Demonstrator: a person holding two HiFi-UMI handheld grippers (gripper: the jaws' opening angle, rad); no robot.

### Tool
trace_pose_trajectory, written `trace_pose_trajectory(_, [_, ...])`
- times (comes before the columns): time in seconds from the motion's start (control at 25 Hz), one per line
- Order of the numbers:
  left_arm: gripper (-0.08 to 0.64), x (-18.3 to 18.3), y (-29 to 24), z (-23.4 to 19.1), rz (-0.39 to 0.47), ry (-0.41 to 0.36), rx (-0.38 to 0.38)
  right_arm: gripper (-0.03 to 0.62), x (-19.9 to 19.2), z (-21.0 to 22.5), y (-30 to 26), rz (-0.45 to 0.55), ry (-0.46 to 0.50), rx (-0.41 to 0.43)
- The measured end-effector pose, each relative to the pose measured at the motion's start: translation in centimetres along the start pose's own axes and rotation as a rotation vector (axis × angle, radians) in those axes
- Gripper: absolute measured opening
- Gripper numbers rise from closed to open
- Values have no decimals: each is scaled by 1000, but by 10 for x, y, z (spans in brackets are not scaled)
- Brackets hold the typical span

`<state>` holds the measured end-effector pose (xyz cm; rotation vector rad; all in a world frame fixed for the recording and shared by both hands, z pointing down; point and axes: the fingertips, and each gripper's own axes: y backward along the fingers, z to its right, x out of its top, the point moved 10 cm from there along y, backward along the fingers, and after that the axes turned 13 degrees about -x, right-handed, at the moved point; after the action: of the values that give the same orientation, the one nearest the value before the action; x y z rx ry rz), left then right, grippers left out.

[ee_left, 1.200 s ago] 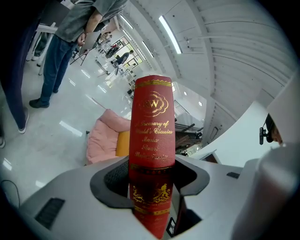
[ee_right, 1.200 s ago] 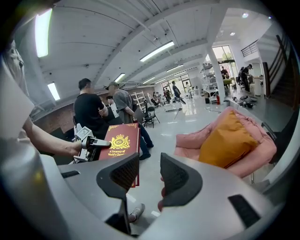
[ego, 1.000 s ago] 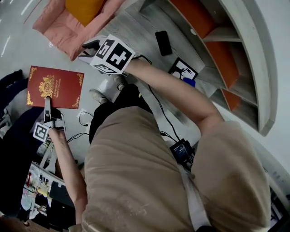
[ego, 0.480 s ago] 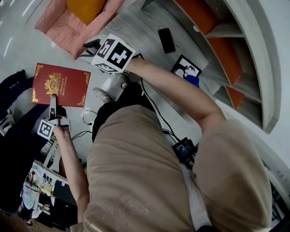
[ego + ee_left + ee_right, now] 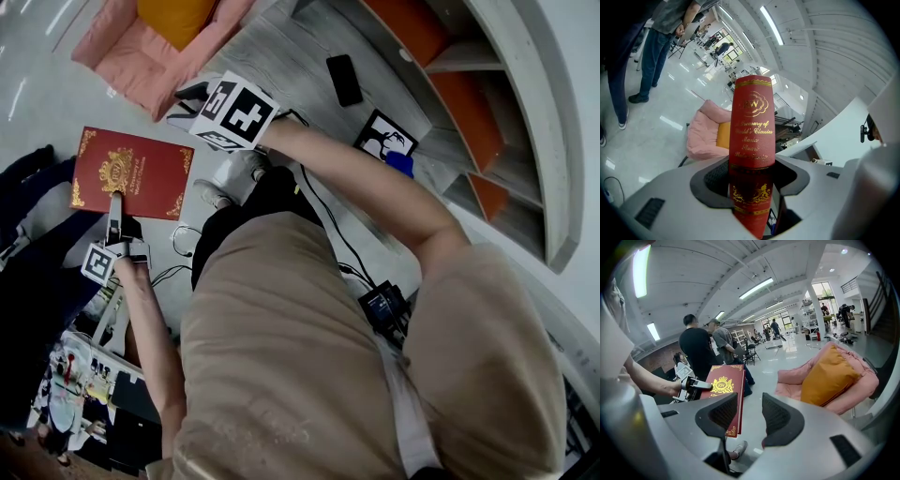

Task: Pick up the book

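The book (image 5: pixel 131 173) is dark red with gold ornament, held in the air above the floor at the left of the head view. My left gripper (image 5: pixel 114 208) is shut on its near edge. In the left gripper view the book's spine (image 5: pixel 752 124) stands upright between the two pads, gripped at the left gripper (image 5: pixel 751 176). My right gripper (image 5: pixel 185 97) hovers to the upper right of the book, apart from it. Its jaws stand open with nothing between them. From the right gripper (image 5: pixel 749 416) the book's cover (image 5: pixel 723 387) shows behind the left pad.
A pink armchair with an orange cushion (image 5: pixel 155 37) stands just beyond the right gripper, also seen as the armchair (image 5: pixel 829 378). A grey table (image 5: pixel 281 66) holds a black phone (image 5: pixel 344 80) and a marker card (image 5: pixel 382 141). People stand (image 5: pixel 698 350) behind the book. Cables lie on the floor.
The book and the left gripper sit slightly further right in the head view. The grip is unchanged and the right gripper has stayed where it was.
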<state>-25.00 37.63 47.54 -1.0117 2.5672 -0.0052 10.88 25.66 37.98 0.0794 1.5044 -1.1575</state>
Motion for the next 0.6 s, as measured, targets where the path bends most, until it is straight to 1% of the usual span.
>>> trace_pose_trajectory(0.2, [252,5,1,2,-6,-7,-5,153,-2,-8,-1,-18,10,15])
trace_pose_trajectory(0.4, [252,2,-2,3,-6,2,-7,152,-5,-11,1,-35,37,37])
trace_pose_trajectory(0.6, [252,0,-3,2,-5,6,-8,153,-5,-8,2,-43,56,29])
